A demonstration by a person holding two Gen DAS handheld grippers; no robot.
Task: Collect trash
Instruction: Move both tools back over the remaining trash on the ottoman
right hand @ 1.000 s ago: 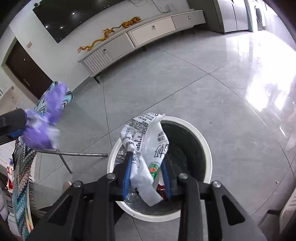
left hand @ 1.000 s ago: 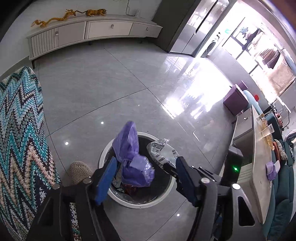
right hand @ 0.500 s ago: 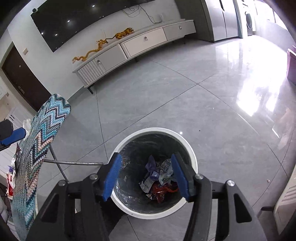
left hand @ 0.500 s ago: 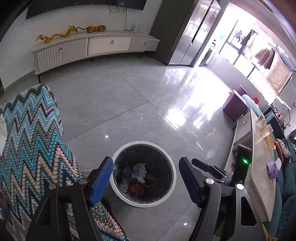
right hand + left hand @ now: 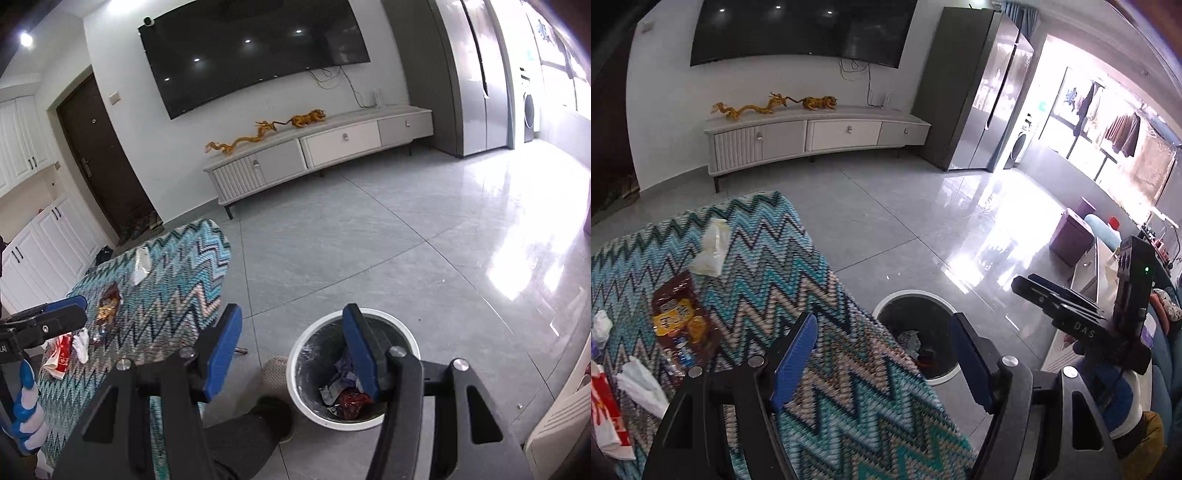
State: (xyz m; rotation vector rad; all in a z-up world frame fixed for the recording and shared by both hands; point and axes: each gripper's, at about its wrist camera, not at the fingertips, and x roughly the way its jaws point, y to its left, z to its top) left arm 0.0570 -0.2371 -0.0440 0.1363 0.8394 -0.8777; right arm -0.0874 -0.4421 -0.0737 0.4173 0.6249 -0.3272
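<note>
Bench (image 5: 798,258): zigzag cloth; wrappers (image 5: 679,321) and tissues (image 5: 641,384) lie on it.
Left tongs (image 5: 882,354): released, nothing between them.
Bin (image 5: 354,369): on the floor, trash inside.
Right tongs (image 5: 291,350): released, holding nothing.

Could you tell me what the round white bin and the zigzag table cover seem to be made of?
The round white bin looks like smooth plastic with an even matte rim; its crinkled, shiny interior suggests a thin liner. The zigzag table cover in teal, blue and beige looks like knitted or woven yarn, given its visible stitch texture, though the fibre is unclear.
</note>
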